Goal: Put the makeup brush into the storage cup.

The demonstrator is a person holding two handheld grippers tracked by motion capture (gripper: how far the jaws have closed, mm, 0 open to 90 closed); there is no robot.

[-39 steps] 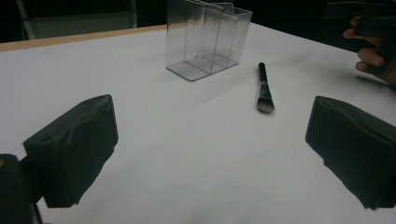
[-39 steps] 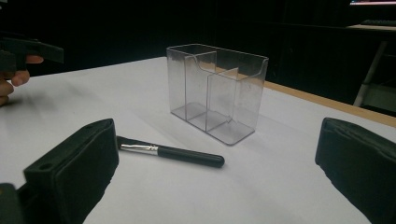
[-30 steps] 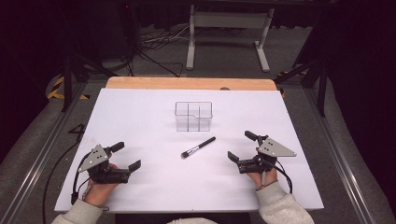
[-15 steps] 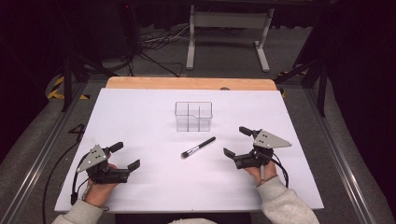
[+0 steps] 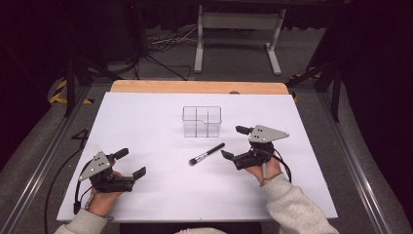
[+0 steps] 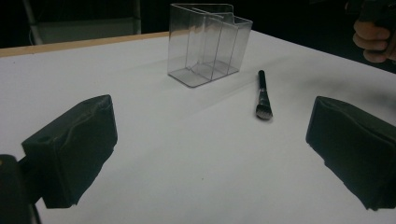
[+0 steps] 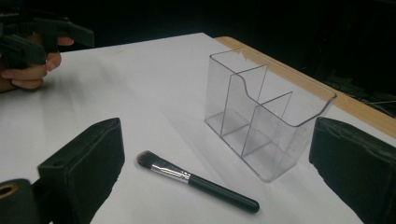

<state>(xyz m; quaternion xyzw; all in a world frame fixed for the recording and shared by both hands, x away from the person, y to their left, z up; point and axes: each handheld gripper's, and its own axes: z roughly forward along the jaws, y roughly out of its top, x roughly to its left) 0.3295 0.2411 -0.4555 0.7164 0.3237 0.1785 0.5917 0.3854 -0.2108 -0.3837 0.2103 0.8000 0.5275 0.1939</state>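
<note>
In the high view, the left gripper (image 5: 129, 163) was seen at the lower left of the frame, held by a hand (image 5: 100, 200) in a grey sleeve, its jaws spread wide with nothing between them and resting low over the white bench (image 5: 146, 122). Near the middle of the frame, a clear plastic organiser (image 5: 201, 121) with inner dividers stood upright on the bench. Just below and slightly right of it, apart from it, a makeup brush (image 5: 206, 154) lay flat, its bristle end toward the lower left and its black handle toward the upper right. To the right of the brush, the right gripper (image 5: 235, 142) was held near the handle end, jaws wide apart and empty, with a grey plate on top. In the left gripper view, the brush (image 6: 263, 95) lay at centre right between the two black jaws, with the organiser (image 6: 208, 44) at upper centre. In the right gripper view, the brush (image 7: 196, 180) lay at lower centre, and the organiser (image 7: 264, 112) stood to its right.
</note>
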